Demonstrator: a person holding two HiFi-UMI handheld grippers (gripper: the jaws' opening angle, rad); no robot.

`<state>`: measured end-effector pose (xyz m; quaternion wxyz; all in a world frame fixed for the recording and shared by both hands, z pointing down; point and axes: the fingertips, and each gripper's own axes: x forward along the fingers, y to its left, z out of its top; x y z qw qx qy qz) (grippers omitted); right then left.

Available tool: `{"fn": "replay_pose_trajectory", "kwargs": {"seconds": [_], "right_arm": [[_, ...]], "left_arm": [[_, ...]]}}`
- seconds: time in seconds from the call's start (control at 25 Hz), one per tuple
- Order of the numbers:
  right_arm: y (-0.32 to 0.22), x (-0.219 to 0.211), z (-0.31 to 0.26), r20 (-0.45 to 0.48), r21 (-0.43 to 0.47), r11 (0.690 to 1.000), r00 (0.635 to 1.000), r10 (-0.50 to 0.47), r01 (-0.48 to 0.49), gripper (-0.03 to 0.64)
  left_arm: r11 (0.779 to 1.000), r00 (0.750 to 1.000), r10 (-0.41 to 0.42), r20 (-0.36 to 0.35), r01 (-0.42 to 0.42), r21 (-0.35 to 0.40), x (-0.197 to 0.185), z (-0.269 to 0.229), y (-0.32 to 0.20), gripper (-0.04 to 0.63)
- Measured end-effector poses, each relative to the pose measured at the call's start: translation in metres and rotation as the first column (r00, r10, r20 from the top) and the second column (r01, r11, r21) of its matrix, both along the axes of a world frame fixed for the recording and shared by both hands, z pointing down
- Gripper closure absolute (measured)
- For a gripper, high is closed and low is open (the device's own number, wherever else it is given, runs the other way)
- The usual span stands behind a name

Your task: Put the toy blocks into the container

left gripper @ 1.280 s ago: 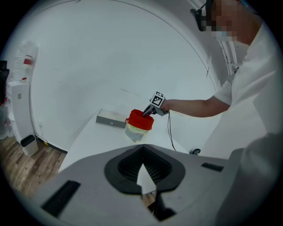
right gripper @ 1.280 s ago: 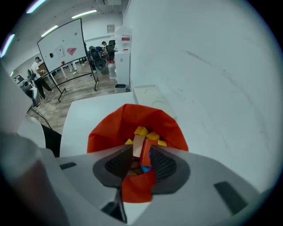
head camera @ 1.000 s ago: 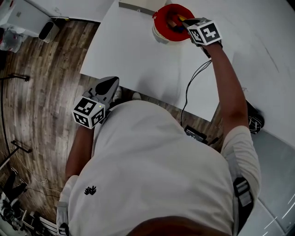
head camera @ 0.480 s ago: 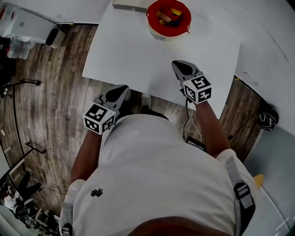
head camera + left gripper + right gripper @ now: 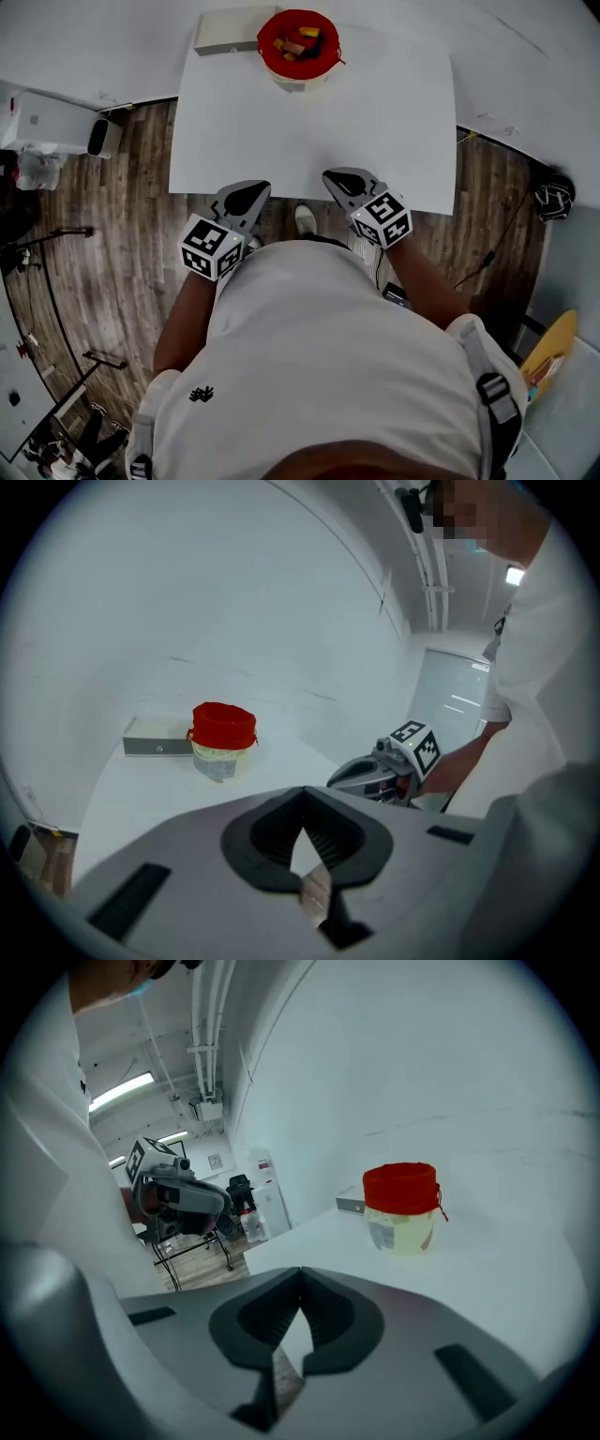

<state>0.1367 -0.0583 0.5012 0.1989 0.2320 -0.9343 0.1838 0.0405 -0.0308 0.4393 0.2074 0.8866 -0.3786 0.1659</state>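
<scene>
Head view: small colourful toy blocks [image 5: 296, 43] are lying inside the red-rimmed round container [image 5: 267, 52] at the far edge of the white desk [image 5: 309, 131]. No block is showing loose on the desk, so the task is looking finished.

Left gripper view: the left gripper [image 5: 306, 886] is gripping nothing, its jaws pressed together.

Right gripper view: the right gripper [image 5: 286, 1366] is likewise sitting closed and empty, facing the container from well apart.

Even bright indoor light, soft shadows, sharp focus, fisheye-bent dark vignetted corners
</scene>
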Motion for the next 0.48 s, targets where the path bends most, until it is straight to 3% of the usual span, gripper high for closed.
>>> {"fn": "replay_pose_trajectory", "kwargs": {"seconds": [0.48], "right_arm": [[0.078, -0.084, -0.061, 0.093, 0.099, 0.986, 0.988, 0.124, -0.133, 0.611]], "left_arm": [[0.999, 0.997, 0.047, -0.067, -0.046, 0.014, -0.103, -0.02, 0.082, 0.589]]}}
